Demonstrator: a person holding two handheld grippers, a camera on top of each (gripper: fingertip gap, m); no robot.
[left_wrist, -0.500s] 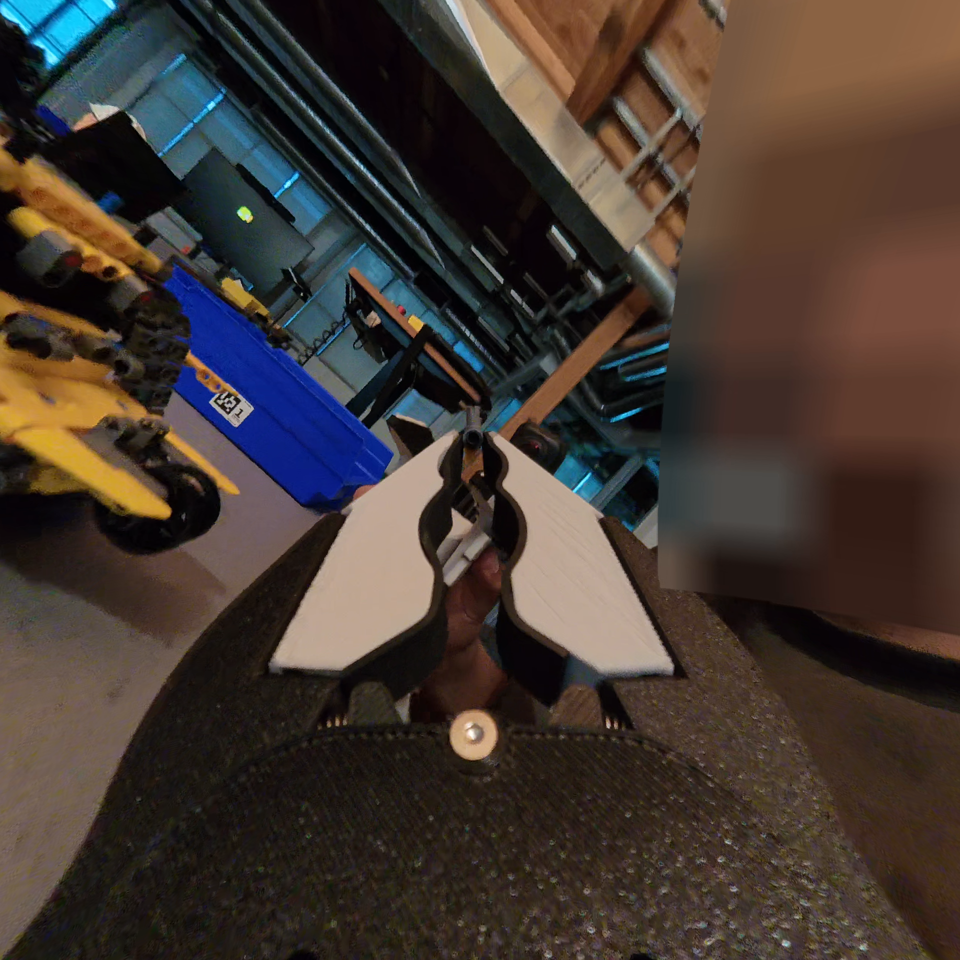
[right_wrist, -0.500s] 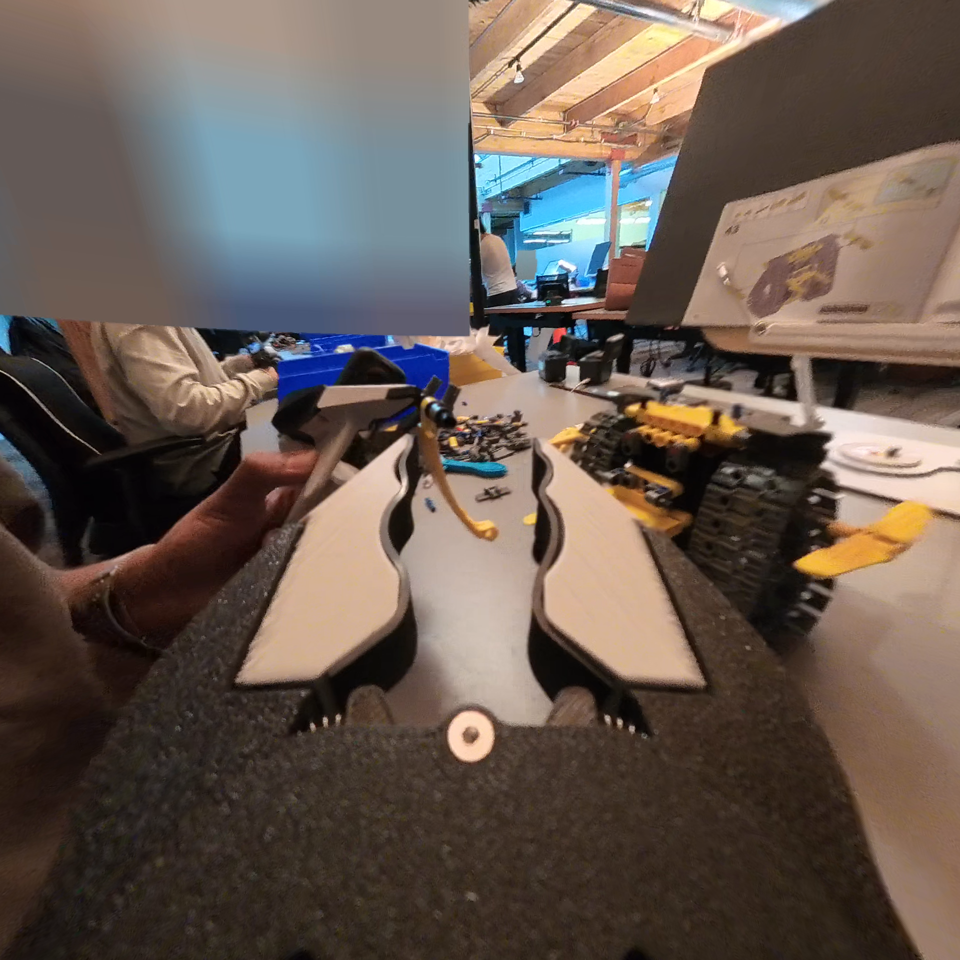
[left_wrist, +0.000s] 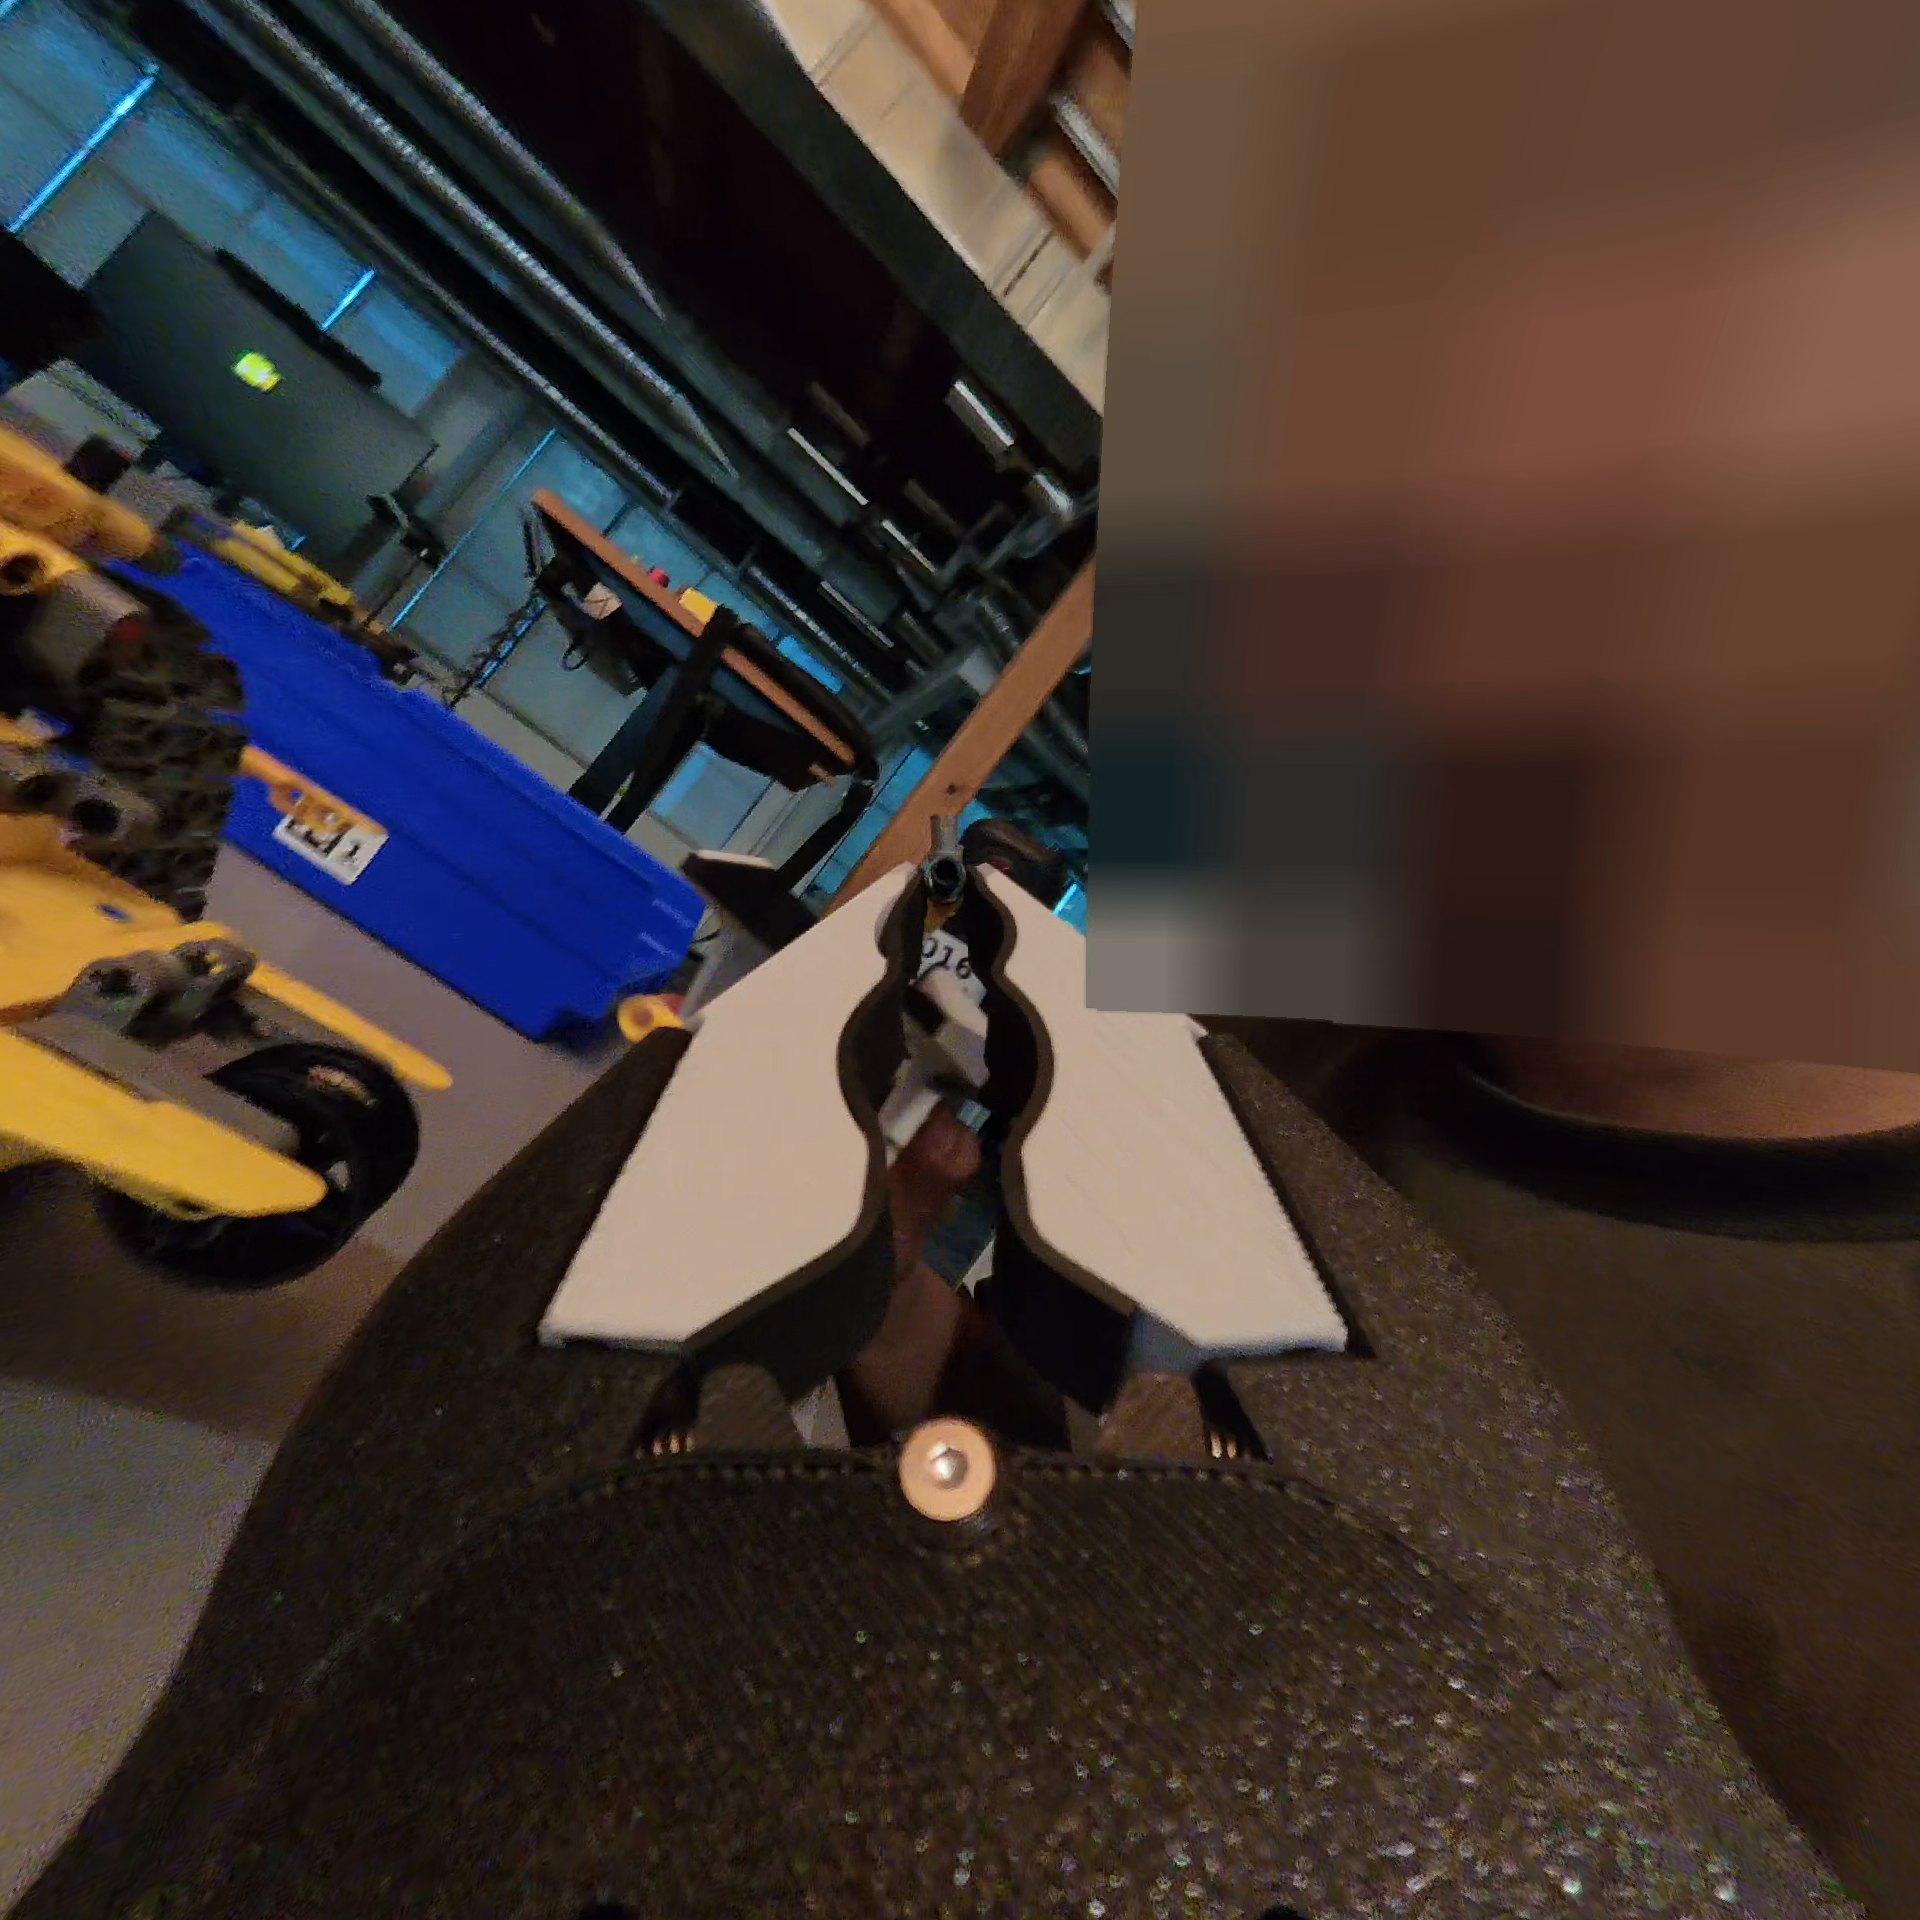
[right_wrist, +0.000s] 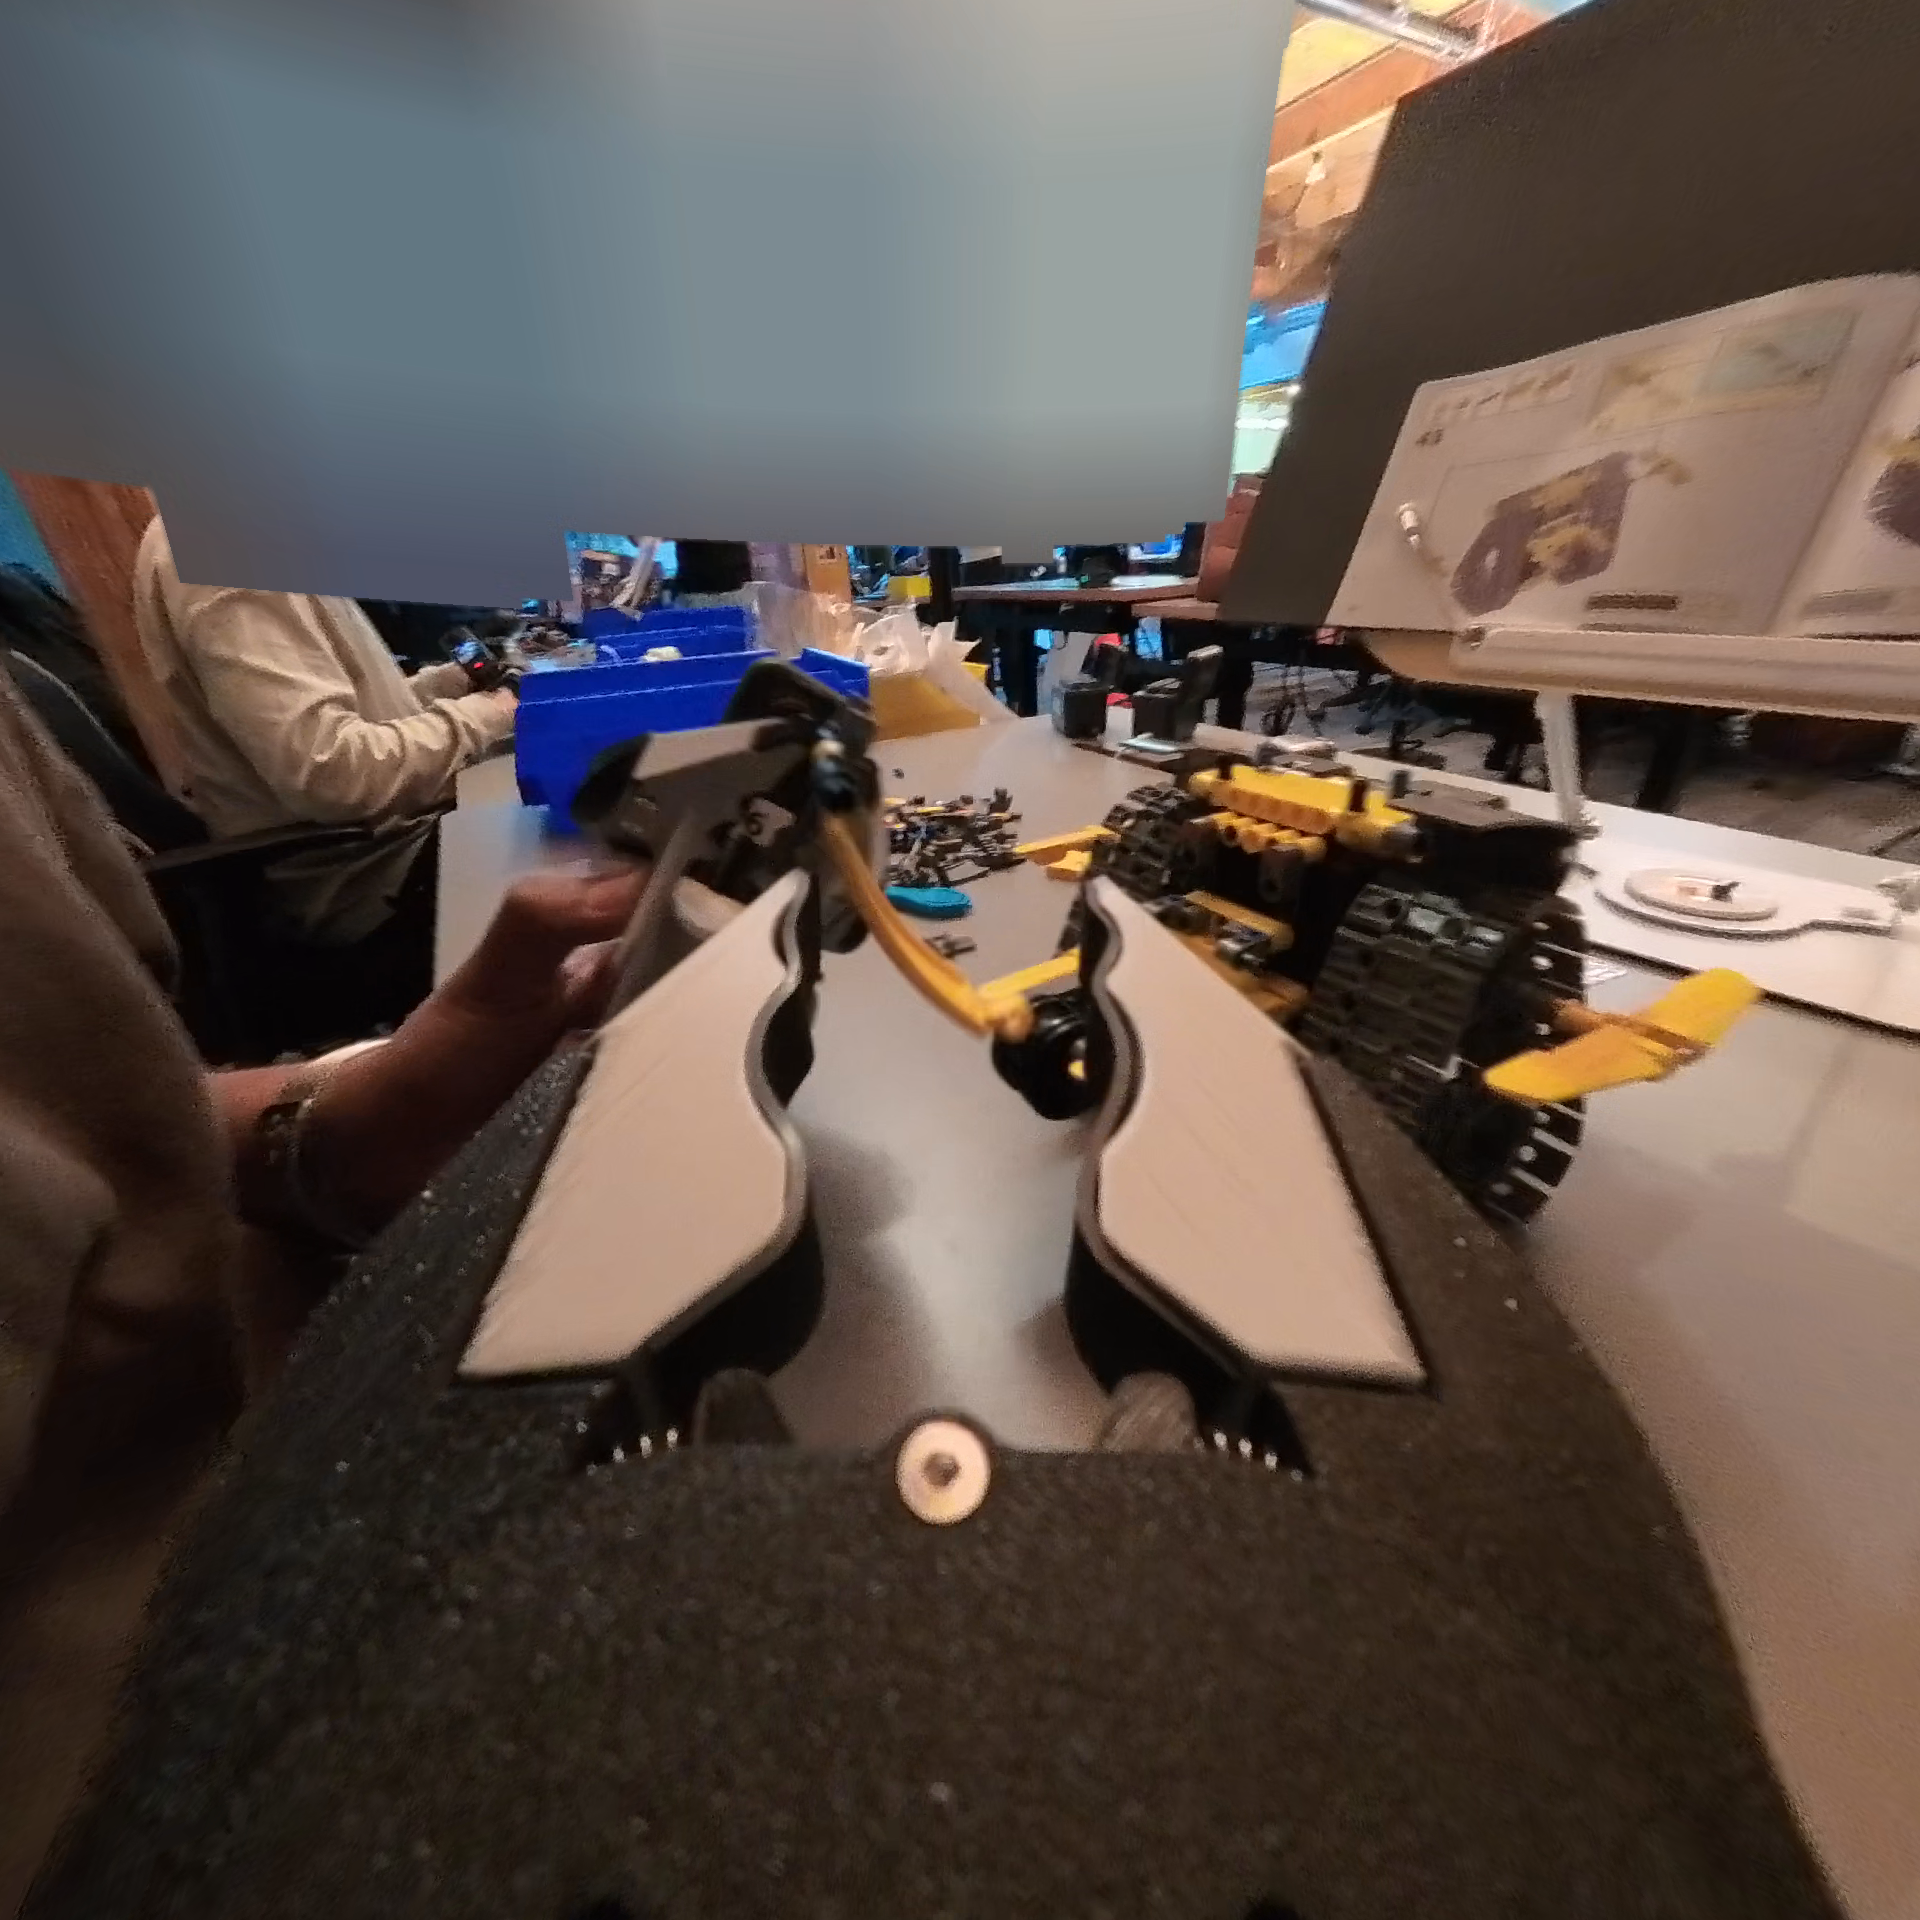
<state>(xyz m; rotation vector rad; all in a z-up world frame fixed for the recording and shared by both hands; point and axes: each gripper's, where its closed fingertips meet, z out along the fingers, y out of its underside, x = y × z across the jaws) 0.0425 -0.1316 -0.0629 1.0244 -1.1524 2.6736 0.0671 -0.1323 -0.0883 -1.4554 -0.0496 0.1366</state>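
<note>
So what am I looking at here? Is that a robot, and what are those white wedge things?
No robot: a person holds a two-finger gripper in each hand, each with a camera looking along its white fingers. In the left view, the left gripper is shut on a small black pin at one end of a curved yellow rod. The right view shows that gripper from farther off, while the right gripper is open, with the rod's black-capped far end between its fingers. On the grey table sit a yellow and black tracked toy vehicle, loose small parts, blue bins and an open instruction booklet.

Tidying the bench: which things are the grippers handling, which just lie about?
In hand: left gripper, shut on the yellow curved beam; right gripper, open near it.
Lying about: tracked yellow model, pile of small parts, teal piece, blue bin, instruction booklet.
</note>
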